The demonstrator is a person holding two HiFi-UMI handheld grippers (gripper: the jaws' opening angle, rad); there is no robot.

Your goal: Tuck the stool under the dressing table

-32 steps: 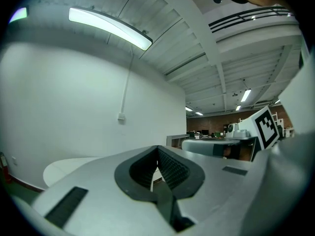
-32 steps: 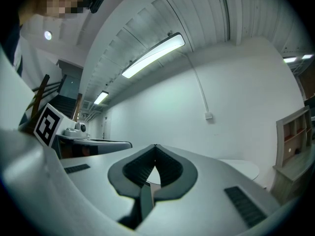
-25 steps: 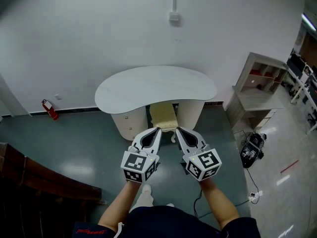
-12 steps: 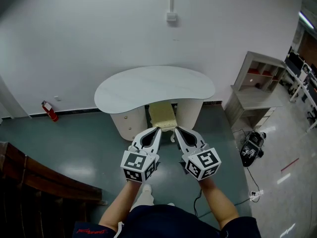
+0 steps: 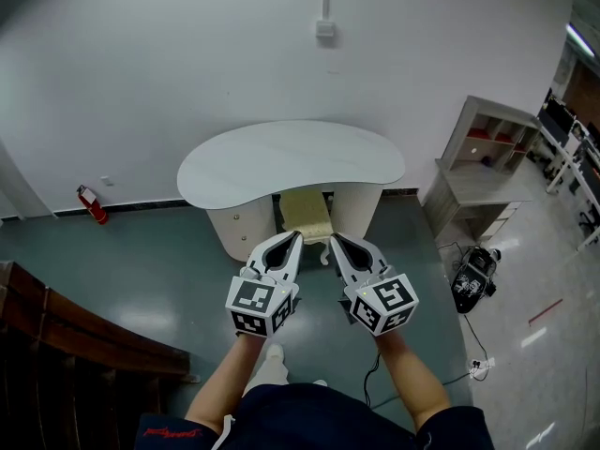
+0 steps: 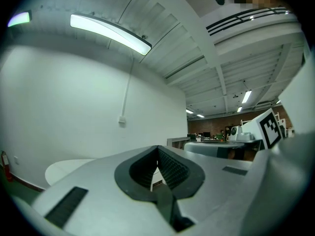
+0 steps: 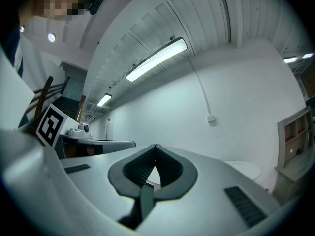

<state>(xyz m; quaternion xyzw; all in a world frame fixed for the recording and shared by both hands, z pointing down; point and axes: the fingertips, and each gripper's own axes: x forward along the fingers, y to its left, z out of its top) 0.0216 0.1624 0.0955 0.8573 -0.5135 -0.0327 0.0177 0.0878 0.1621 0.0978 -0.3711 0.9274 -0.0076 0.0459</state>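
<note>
Head view: white dressing table (image 5: 291, 162) against white wall (image 5: 187, 54), grey-green floor (image 5: 141, 270)

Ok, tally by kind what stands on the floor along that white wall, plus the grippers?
Dressing table: 1
Stool: 1
Shelf unit: 1
Fire extinguisher: 1
Grippers: 2, left gripper and right gripper
Total: 6

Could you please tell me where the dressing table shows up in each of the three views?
Head view: the dressing table is at centre, against the white wall.
Left gripper view: its pale top shows at lower left.
Right gripper view: its pale top shows at lower right.
Shared landmark: the wall box above the table.
</note>
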